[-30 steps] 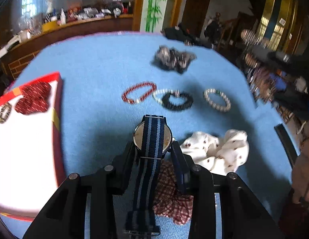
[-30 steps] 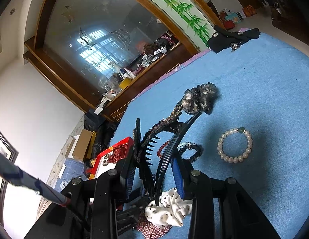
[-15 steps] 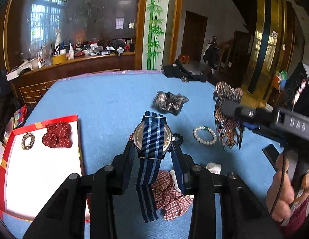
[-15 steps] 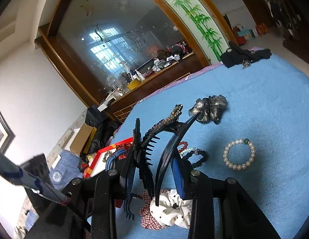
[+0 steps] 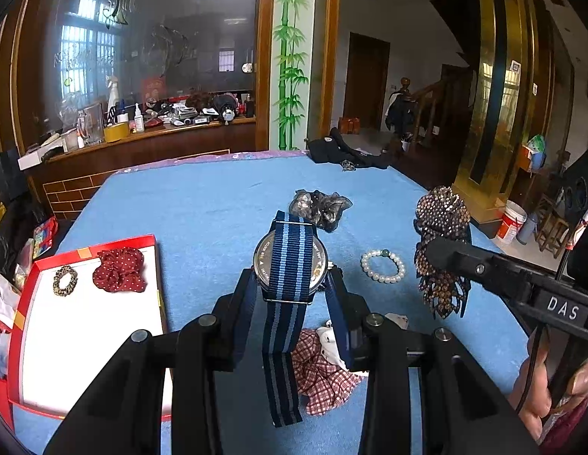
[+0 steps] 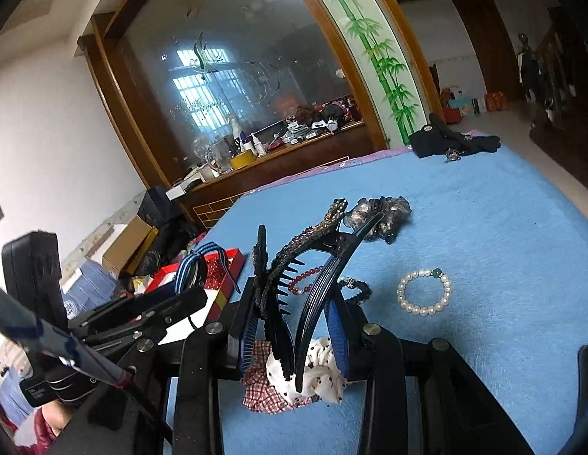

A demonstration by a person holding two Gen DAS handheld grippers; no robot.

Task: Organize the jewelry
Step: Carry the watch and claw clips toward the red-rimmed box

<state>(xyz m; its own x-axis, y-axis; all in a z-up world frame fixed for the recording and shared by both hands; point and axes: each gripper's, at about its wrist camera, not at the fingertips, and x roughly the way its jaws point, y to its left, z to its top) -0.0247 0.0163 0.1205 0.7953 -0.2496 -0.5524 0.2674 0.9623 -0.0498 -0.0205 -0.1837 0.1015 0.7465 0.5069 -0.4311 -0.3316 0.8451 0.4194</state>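
Scrunchies (image 5: 119, 270) (two) lie in tray (image 5: 24, 305).

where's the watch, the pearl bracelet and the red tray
watch (image 5: 290, 265), left wrist view, on the striped strap across its case
pearl bracelet (image 5: 383, 266), left wrist view, on its bead ring
red tray (image 5: 124, 245), left wrist view, on its far rim

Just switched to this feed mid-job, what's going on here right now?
A person is sorting jewelry on a blue table. The left hand-held gripper holds a watch with a blue striped strap, lifted above the table. The right hand-held gripper holds a beaded hair clip. A red box at the left already contains two scrunchies; a pearl bracelet and other pieces remain on the table.
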